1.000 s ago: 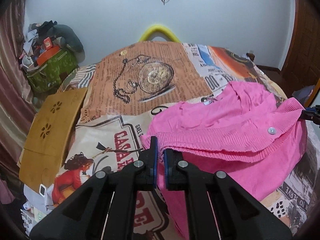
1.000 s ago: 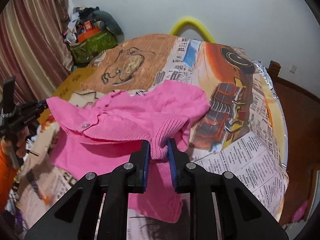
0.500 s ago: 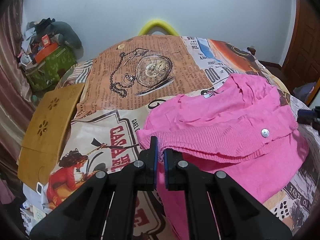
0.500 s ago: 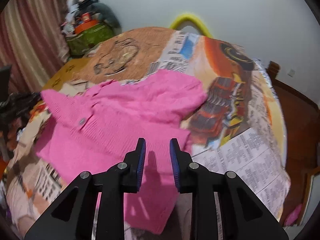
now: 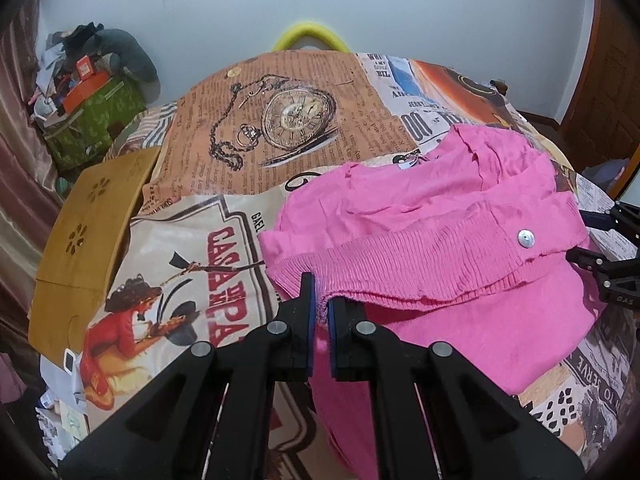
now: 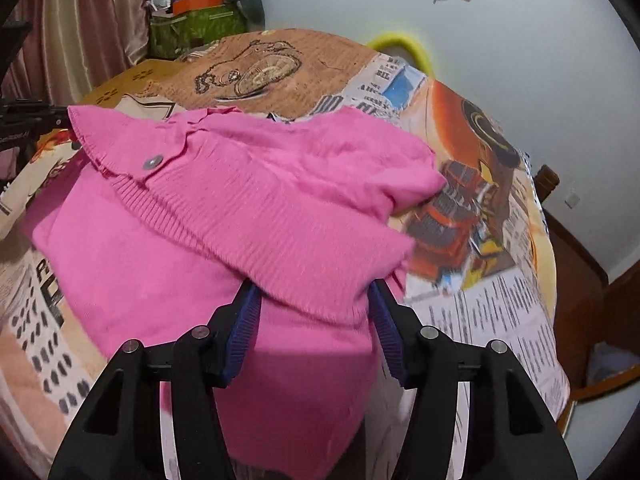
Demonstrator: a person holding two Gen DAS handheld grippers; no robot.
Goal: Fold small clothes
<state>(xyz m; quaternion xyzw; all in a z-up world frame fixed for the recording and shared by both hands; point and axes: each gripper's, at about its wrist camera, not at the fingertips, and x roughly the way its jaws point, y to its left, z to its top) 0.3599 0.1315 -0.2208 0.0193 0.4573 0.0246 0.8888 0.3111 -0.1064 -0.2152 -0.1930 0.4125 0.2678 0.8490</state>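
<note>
A pink knit cardigan with a silver button lies partly folded on the printed bedspread; its ribbed hem is turned up over the body. My left gripper is shut on the hem's left corner. In the right wrist view the cardigan fills the middle. My right gripper is open, its blue pads wide apart on either side of the hem's right corner, which lies loose between them. The right gripper also shows at the right edge of the left wrist view.
A wooden board lies at the bed's left edge. A green box piled with clutter stands far left by the curtain. A yellow hoop rises behind the bed. A wooden door is at the right.
My right gripper has let go of the hem corner and opened wide. The folded hem has come down onto the cardigan. My left gripper has stayed shut on its corner and lowered slightly.
</note>
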